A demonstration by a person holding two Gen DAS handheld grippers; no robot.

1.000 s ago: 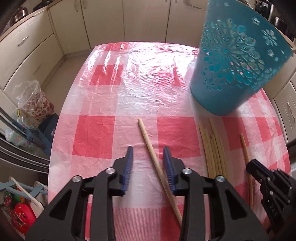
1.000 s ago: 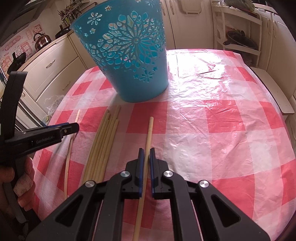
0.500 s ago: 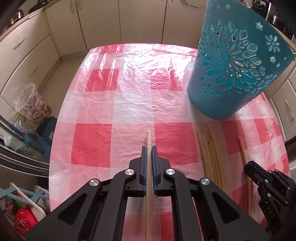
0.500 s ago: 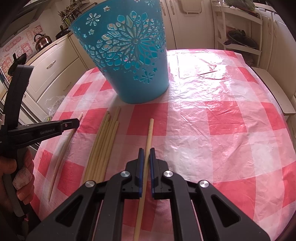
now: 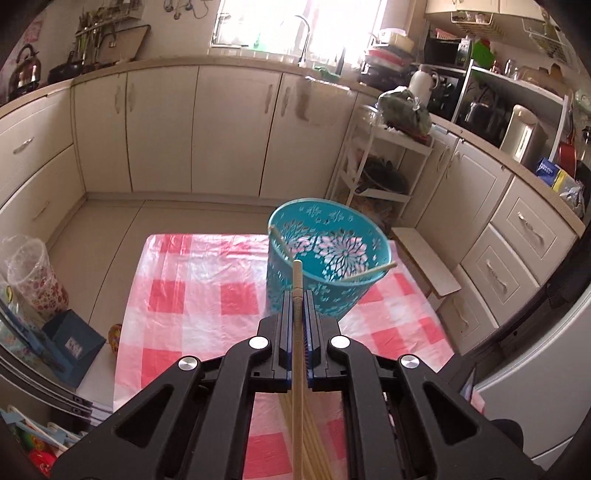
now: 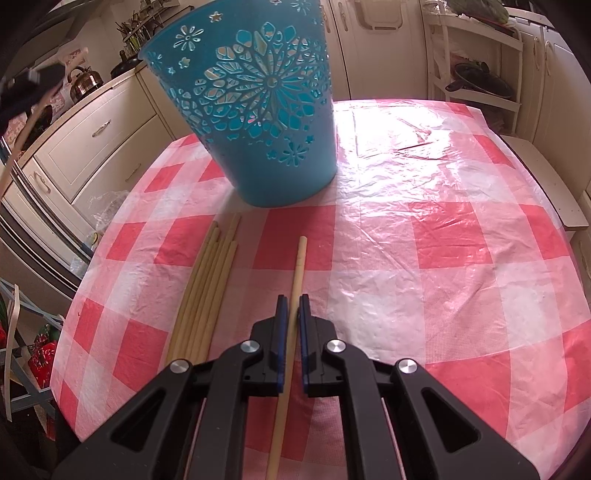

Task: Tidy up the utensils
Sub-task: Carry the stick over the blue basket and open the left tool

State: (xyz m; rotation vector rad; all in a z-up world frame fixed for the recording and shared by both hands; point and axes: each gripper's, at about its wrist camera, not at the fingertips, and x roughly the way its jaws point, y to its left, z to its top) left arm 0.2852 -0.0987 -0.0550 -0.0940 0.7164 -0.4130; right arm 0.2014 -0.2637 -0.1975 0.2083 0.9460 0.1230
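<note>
Gripping chopstick w/ left gripper, above basket.

Cream cabinets run along the walls under a pale countertop, above a beige tiled floor. A bright window over the sink tap floods the room with daylight. A kettle stands far left; a white shelf rack fills the corner.

Stick bundle lies before the basket on the table.
</note>
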